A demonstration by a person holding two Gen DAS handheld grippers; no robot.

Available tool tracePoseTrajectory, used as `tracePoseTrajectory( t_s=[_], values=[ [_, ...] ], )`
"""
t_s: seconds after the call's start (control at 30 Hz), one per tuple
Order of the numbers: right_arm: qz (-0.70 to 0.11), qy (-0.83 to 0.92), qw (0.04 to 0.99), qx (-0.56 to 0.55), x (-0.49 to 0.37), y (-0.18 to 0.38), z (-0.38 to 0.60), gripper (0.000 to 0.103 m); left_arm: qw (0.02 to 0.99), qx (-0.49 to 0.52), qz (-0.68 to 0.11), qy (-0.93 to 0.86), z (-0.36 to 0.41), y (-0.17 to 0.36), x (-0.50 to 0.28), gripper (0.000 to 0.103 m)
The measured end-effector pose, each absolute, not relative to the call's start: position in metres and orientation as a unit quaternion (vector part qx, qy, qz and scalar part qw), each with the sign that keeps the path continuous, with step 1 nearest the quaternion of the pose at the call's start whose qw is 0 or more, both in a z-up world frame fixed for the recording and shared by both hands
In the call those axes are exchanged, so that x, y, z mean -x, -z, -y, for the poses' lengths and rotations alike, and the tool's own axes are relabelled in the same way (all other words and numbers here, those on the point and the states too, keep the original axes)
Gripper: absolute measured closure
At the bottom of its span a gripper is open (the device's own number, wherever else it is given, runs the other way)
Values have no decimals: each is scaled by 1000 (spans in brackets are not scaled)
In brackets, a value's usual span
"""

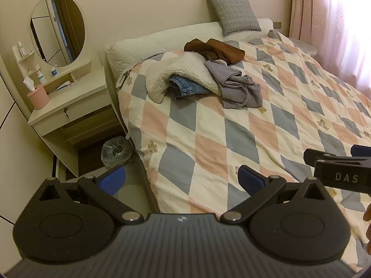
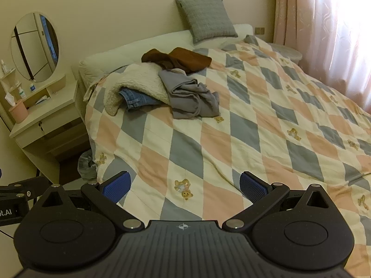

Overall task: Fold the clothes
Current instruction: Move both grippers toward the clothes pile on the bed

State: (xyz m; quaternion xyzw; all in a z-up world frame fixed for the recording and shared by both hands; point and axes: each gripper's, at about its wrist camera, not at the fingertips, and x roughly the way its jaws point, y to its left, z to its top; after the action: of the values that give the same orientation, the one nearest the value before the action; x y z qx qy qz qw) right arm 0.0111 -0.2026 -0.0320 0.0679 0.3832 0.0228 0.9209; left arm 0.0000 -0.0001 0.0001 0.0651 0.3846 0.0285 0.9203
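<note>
- Hovering over the bed (image 2: 231, 139), left tool (image 1: 180, 180) and right tool (image 2: 185, 185) are spread wide, empty.
- Unfolded clothes pile (image 2: 167, 83) lies well ahead, likely awaiting a first pick.

The left gripper (image 1: 182, 180) has a black body with a ribbed, dark grey centre plate bearing a small pale emblem near its far edge. On either side sits a rounded black housing with a raised oval disc. Silver rivets pin angled black link arms, which run out to blue fingertips (image 1: 250, 179); triangular cut-outs mark the outer brackets. The right gripper (image 2: 184, 186) is built the same: ribbed centre plate with a crosshair-like emblem, rounded housings, silver rivets, and blue pads (image 2: 252, 186) with a fine dotted texture. Seen from the left wrist view, its black side carries white letters "DAS".
</note>
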Motion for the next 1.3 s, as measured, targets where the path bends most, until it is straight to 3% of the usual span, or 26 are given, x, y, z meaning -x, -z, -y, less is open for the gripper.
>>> tracePoseTrajectory(
  t_s=[1.3],
  values=[
    [-374, -4, 924, -84, -23, 24, 210, 0, 915, -66, -397, -9, 8, 3, -18, 1]
  ],
)
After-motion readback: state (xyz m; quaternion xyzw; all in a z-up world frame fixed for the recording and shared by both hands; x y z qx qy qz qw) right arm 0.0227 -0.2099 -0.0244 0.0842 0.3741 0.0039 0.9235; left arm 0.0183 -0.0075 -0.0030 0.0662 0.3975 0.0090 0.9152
